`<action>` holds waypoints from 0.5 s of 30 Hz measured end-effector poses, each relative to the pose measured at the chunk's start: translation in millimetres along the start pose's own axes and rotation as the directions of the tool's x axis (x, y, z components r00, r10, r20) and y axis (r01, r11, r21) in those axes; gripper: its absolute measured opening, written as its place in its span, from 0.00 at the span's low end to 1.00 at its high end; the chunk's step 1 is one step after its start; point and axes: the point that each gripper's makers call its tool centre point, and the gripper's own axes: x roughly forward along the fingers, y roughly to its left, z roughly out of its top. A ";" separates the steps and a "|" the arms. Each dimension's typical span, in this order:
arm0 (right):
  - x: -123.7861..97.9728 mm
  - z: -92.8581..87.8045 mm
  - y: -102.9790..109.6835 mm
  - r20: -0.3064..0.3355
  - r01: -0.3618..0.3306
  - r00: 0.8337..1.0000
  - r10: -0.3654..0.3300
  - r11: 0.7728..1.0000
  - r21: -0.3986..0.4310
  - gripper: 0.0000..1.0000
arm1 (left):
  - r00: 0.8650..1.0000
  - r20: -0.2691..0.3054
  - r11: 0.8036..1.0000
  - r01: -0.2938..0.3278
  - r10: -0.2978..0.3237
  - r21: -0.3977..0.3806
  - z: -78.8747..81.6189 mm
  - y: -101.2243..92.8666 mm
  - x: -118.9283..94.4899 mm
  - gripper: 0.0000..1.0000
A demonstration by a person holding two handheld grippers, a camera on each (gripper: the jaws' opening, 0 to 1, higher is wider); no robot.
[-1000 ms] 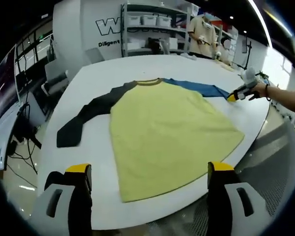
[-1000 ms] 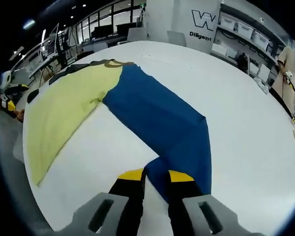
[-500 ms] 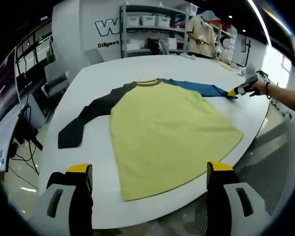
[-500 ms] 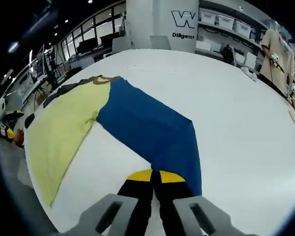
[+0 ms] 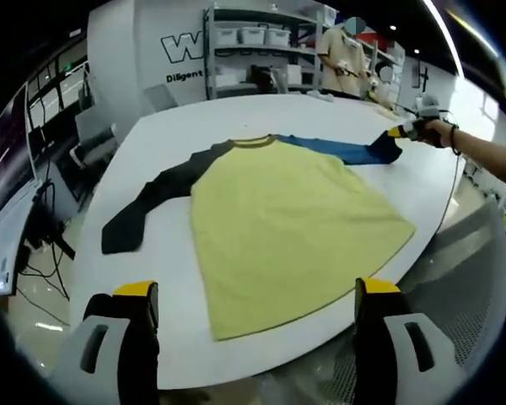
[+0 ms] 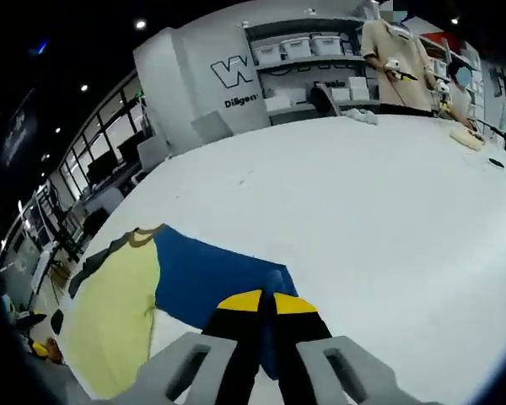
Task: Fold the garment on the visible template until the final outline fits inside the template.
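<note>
- Left gripper view: the left tongs (image 5: 253, 295) stand wide apart with nothing between them, held short of the tabletop (image 5: 160, 139) edge, off the cloth.
- Ahead of the left tongs the shirt (image 5: 287, 224) lies flat on the tabletop, its yellow body spread, hem nearest these tongs and collar (image 5: 253, 141) farthest.
- Dark sleeve (image 5: 148, 202): runs flat from the shoulder out to the left of the left tongs, untouched by either tool.
- Blue sleeve (image 5: 341, 149): runs from the other shoulder away to the far right, its end raised off the tabletop where the right tongs (image 5: 396, 132) meet it, a hand (image 5: 430, 131) behind them.
- Right gripper view: the right tongs (image 6: 266, 301) are pressed together on the cuff of the blue sleeve (image 6: 207, 274), the cloth running straight ahead from the tips toward the yellow body (image 6: 110, 321).
- Key relation: the sleeve's long axis lies in line with the right tongs, shoulder at the far end, cuff clamped at the near end; the shirt body lies ahead and to the left of them. The right tongs are therefore the nearer tool for this sleeve, the left for the hem and dark sleeve.
- Judgement: the likely step is carrying the cuff across onto the yellow body; no fold is yet laid. No template outline can be made out on the tabletop.
- Background: shelves (image 5: 266, 46) and a standing person (image 6: 396, 59) beyond the tabletop.
</note>
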 end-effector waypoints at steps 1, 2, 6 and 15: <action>-0.6 4.4 -2.1 0.014 0.014 1.000 -0.014 1.000 0.018 0.00 | 1.000 0.000 1.000 -0.001 0.001 0.000 -0.6 0.4 -1.2 0.93; -0.9 6.1 -2.7 0.016 0.017 1.000 -0.017 1.000 0.021 0.00 | 1.000 -0.001 1.000 0.000 0.000 0.000 -1.0 0.4 -1.9 0.94; 2.7 14.9 -10.0 0.012 0.058 0.998 -0.058 0.996 -0.065 0.00 | 1.000 0.008 1.000 0.002 -0.001 -0.009 -3.4 1.0 -10.3 0.93; 6.9 42.0 -16.7 0.027 0.087 0.996 -0.084 0.987 -0.135 0.00 | 1.000 -0.018 1.000 0.016 -0.016 -0.004 -18.0 5.7 -26.0 0.93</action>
